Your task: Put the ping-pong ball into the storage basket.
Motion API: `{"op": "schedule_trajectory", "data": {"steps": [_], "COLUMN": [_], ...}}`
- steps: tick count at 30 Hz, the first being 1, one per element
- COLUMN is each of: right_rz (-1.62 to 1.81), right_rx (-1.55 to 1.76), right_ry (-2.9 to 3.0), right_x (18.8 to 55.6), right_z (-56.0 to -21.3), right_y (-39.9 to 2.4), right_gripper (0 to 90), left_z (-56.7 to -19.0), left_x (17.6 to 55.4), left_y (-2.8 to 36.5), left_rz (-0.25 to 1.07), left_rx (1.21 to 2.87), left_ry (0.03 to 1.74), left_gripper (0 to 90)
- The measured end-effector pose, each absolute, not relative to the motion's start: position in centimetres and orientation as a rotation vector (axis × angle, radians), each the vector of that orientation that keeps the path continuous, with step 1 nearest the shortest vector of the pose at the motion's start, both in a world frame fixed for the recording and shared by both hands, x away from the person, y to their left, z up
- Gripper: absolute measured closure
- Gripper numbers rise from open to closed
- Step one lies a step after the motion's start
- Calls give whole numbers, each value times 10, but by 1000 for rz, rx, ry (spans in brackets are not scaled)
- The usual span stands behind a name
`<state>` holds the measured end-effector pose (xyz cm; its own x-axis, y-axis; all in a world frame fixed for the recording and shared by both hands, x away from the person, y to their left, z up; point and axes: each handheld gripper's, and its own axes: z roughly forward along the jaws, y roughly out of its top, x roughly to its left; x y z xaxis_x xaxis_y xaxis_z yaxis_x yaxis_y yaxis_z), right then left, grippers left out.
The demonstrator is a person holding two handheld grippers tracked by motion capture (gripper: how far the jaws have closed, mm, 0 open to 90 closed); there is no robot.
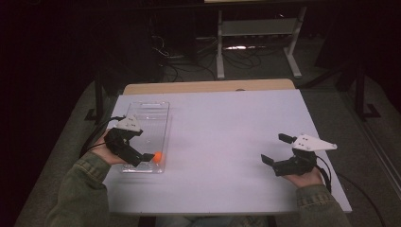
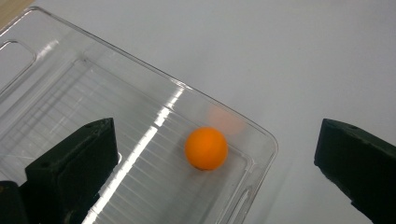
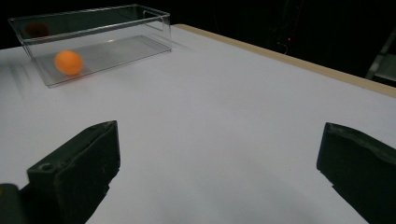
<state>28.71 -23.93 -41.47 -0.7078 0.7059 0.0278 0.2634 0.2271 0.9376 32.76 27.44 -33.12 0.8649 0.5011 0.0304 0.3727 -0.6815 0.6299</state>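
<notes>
A small orange ball (image 1: 158, 156) lies inside a clear plastic box (image 1: 166, 124) at the left of the white table, in the box's near right corner. My left gripper (image 1: 143, 145) hovers over that end of the box, open, one jaw over the box and the other beyond its rim. In the left gripper view the ball (image 2: 206, 148) rests on the ribbed floor near the box's corner (image 2: 261, 135), between the wide-apart jaws of the left gripper (image 2: 215, 179), untouched. My right gripper (image 1: 276, 149) is open above bare table at the right; its view shows the box (image 3: 116, 28) and ball (image 3: 68, 62) far off.
The white tabletop (image 1: 227, 132) stretches between the two grippers, with a wooden strip (image 1: 208, 86) along its far edge. Beyond the table stand a white metal frame (image 1: 257, 42) and floor cables in a dark room. Cables trail from both grippers.
</notes>
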Motion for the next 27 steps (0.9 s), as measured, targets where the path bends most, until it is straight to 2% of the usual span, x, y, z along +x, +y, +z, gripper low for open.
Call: {"op": "schedule_trajectory", "data": {"steps": [27], "right_rz": [1481], "right_rx": [885], "right_ry": [2108], "right_x": [288], "right_z": [-415], "right_y": [-239], "right_gripper": [0], "left_z": [-343], "left_x": [301], "left_y": [300], "left_rz": [314], "left_rx": [2275], "left_ry": [675], "left_gripper": [0]}}
